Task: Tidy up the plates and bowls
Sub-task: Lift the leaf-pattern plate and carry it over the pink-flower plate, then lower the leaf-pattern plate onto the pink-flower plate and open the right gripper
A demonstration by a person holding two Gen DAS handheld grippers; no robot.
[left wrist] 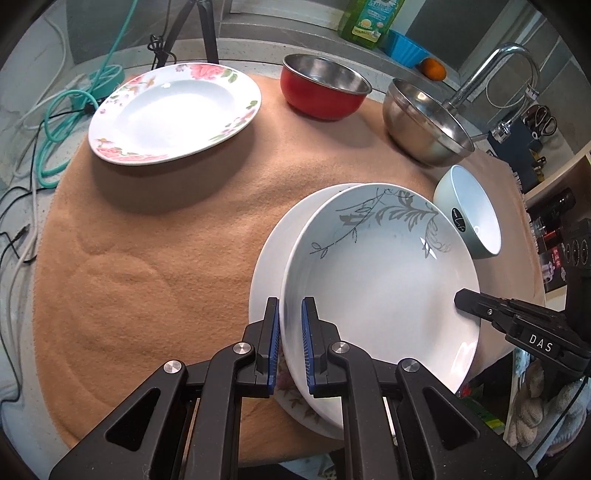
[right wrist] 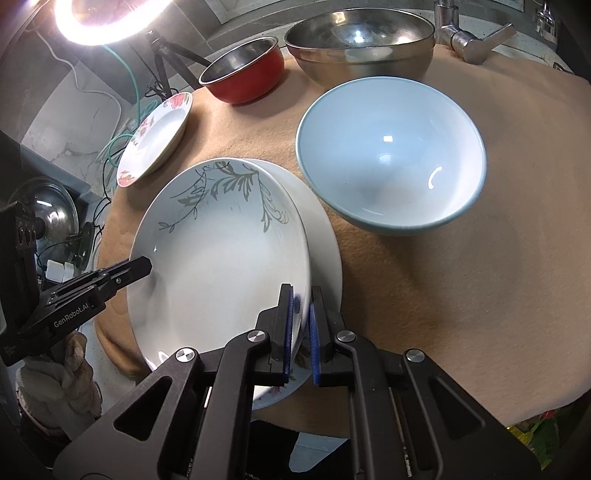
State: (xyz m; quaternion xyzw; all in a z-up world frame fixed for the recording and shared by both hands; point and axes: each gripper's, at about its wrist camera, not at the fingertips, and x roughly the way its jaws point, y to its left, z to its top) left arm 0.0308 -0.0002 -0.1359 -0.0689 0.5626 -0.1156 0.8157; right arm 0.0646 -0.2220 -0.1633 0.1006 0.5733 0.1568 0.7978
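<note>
Now, from left to right across the brown cloth [left wrist: 147, 258]:
Flowered plate: we see the pink-flowered plate [left wrist: 173, 112] at the far left, alone and well apart from the stack.
Red bowl: the red bowl [left wrist: 325, 86] with a steel inside stands beside the steel bowl [left wrist: 424, 125].
Left gripper: our left gripper [left wrist: 291, 343] is clamped narrow on the near-left rim of the grey-leaf plate [left wrist: 380, 280], one blue pad over the rim and one under.
Plate stack: the grey-leaf plate lies tilted on a plain white plate [left wrist: 269, 266] (a third, flowered rim peeks out beneath; we cannot tell more).
Right gripper: our right gripper [right wrist: 301, 325] pinches the opposite rim of the same plate, fingers [right wrist: 289, 325] nearly together.
Blue bowl: the pale blue bowl [right wrist: 391, 162] stands upright just beside the stack.
Writing: "DAS" shows on the right gripper in the left wrist view; "GenRobot.AI" shows on the left gripper in the right wrist view; the green bottle [left wrist: 369, 18] has a label too small to read.
</note>
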